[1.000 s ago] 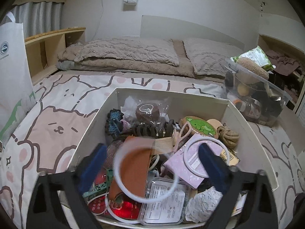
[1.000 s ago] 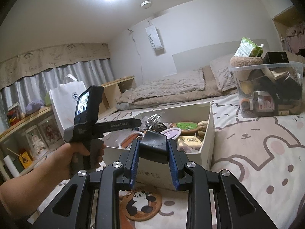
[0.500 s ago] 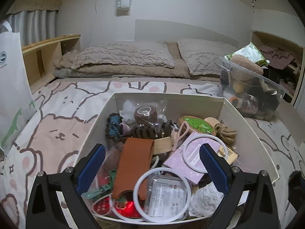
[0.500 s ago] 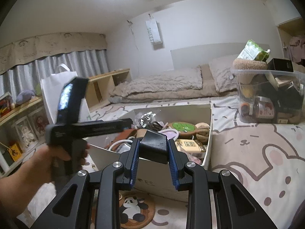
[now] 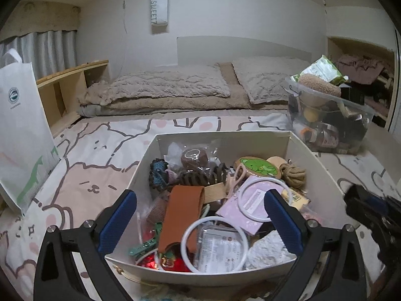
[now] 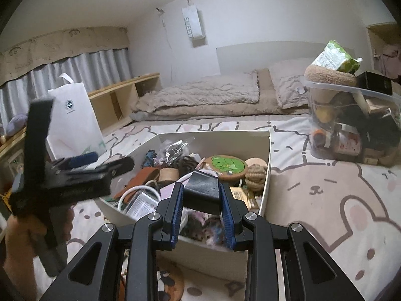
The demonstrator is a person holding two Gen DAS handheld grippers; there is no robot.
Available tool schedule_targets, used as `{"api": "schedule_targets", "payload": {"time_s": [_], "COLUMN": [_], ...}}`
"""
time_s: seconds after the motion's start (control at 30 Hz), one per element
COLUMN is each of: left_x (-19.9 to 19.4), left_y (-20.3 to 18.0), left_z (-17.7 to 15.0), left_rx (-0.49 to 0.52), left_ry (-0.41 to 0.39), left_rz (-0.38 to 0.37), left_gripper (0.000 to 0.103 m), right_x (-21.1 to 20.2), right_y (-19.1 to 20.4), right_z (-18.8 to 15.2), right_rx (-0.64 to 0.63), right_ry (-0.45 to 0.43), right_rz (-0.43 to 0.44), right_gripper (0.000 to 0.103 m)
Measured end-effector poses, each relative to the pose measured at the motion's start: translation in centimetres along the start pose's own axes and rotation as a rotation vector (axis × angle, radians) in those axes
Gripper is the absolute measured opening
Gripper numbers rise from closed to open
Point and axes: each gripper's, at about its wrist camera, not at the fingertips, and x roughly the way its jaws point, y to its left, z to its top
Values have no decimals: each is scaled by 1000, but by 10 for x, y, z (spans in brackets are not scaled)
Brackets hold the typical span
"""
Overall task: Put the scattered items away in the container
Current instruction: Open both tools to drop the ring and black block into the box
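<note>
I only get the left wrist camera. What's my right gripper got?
Observer: The right gripper is shut on a black block.
Operator: Is anything still lying on the bed by the box?
Observer: Yes, a round panda mat lies on the bedspread right in front of the white box, partly hidden behind the gripper.

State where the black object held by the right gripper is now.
In the right wrist view, the black object sits clamped in the right gripper, above the white box's near corner.
</note>
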Motion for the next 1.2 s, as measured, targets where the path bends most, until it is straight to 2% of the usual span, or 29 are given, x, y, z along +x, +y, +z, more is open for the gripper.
{"api": "schedule_targets", "payload": {"time_s": [0.27,0.43,0.6,0.77,0.87,0.9,0.93,0.97,1.03,1.2], "left_x": [-1,-9,-12,-8,-3,-2,-1,-1,-2,-5], "left_y": [0,-9,-7,-1,5,6,8,9,10,10], "left_z": [-18,-33,-41,-53,-57,-57,-58,-59,-58,-56], "left_rx": [-27,62,56,71,50,42,34,29,26,23], "left_ry": [-25,-82,-104,-121,-104,-95,-94,-93,-93,-98], "left_rz": [-59,-40,-101,-65,-97,-105,-113,-116,-114,-111], "left_gripper": [103,103,103,103,103,103,103,103,103,103], "right_x": [36,66,88,108,120,123,125,125,123,120], "right_y": [2,0,-3,8,8,7,6,6,7,10], "right_z": [38,51,58,68,76,78,79,81,80,71], "right_rx": [-49,-65,-16,-62,-65,-58,-52,-51,-66,-72], "right_ry": [129,204,239,252,263,270,272,266,233,225], "right_rz": [-43,-85,-83,-132,-178,-186,-193,-201,-221,-222], "right_gripper": [30,30,30,30,30,33,59,102,103,103]}}
